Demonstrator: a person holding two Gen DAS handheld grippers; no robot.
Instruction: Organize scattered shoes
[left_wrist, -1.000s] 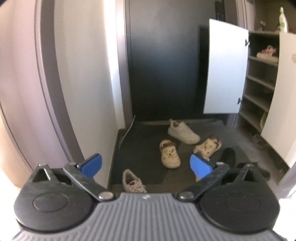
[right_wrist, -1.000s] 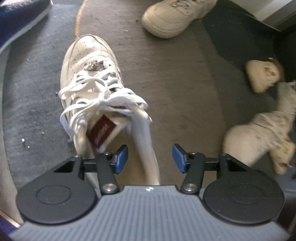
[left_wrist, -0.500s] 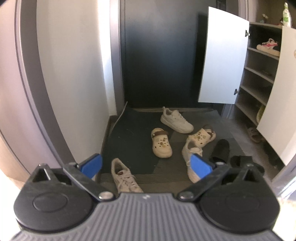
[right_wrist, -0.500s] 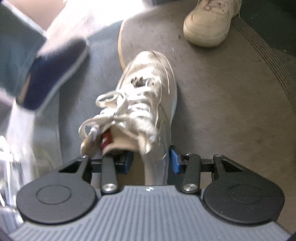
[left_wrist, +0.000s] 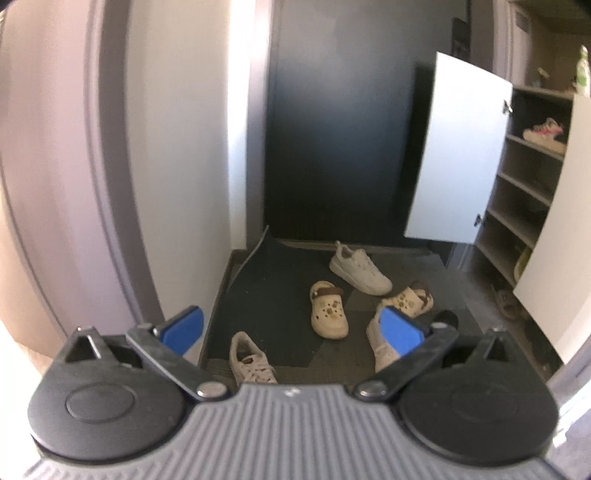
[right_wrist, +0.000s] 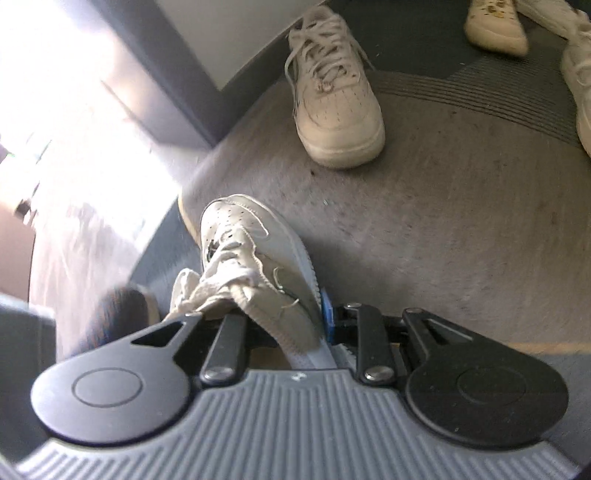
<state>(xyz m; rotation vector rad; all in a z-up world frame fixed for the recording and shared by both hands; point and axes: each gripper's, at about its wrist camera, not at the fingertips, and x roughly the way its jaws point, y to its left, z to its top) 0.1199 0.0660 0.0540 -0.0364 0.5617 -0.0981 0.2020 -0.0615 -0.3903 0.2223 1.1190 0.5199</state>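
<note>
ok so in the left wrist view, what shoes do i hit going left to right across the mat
laced sneaker → cream clog → white sneaker → second clog

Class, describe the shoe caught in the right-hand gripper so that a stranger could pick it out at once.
Start at the grey mat by the doorway. Near its edge lies a white lace-up sneaker, toe pointing away. Unlike the matching sneaker standing free further off, this one has its collar between the closing jaws of the right gripper.
</note>
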